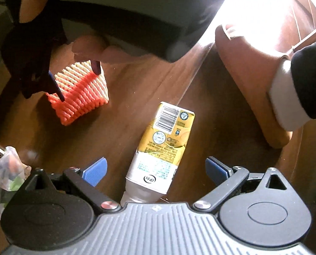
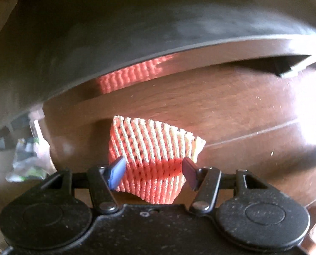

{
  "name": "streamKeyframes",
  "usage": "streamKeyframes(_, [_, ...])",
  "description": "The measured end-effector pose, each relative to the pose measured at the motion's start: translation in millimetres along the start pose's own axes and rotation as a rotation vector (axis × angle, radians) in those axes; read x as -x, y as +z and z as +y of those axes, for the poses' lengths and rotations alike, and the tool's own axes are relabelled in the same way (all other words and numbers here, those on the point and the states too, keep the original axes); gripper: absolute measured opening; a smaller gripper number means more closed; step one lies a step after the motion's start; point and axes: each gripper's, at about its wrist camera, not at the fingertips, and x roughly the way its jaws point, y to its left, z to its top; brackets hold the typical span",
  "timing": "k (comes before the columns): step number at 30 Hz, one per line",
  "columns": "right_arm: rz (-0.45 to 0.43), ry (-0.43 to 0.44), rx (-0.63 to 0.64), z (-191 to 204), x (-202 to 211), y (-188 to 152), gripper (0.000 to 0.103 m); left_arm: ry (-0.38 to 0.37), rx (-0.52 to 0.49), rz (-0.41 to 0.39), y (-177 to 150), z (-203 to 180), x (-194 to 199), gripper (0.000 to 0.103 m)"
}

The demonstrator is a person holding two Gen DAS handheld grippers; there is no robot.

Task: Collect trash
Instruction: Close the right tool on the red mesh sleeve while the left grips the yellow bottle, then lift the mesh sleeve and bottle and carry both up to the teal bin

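Trash on the floor: your left gripper (image 1: 155, 169) spreads its fingers around a bottle (image 1: 164, 146), your right gripper (image 2: 153, 170) around foam netting (image 2: 155, 148).

Left gripper (image 1: 155, 171): black two-finger body with ribbed grey plate, blue-padded fingertips (image 1: 96, 171) spread wide apart, pointing steeply down. Nothing touches either pad.

Right gripper (image 2: 153, 173): black dusty two-finger body, blue pads (image 2: 116, 175), pointing straight down. Jaws stand wide, one pad on each side of what lies below; whether the pads press on it cannot be told. In the left wrist view the right gripper (image 1: 77, 80) appears upper left, dark, its blue fingertips pointing downward, with the person's fingers (image 1: 87, 47) wrapped about its handle.

Person's dark sleeve with pale cuff (image 1: 285, 97) at right edge.
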Motion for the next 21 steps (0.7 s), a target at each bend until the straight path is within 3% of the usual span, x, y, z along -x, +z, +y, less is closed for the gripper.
streamKeyframes(3, [0.008,-0.033,0.049,9,-5,-1,0.060,0.002,-0.018,0.020,1,0,-9,0.078])
streamKeyframes(9, [0.018,-0.099,0.123,22,-10,-3,0.057,0.001,-0.024,0.029,1,1,-17,0.059])
streamKeyframes(12, [0.019,-0.113,0.133,26,-12,-3,0.053,-0.008,-0.008,0.025,1,4,-18,0.059])
streamKeyframes(16, [0.007,-0.116,0.129,23,-10,-4,0.035,-0.009,0.042,0.023,-2,12,-16,0.057])
streamKeyframes(18, [0.002,-0.106,0.130,18,-6,-5,0.016,-0.011,0.061,0.026,-3,15,-16,0.057])
streamKeyframes(19, [0.007,-0.119,0.130,16,-4,-6,0.011,-0.011,0.068,0.031,-2,17,-17,0.056])
streamKeyframes(21, [0.011,-0.097,0.127,7,3,-7,0.008,-0.014,0.092,0.033,-2,21,-15,0.056])
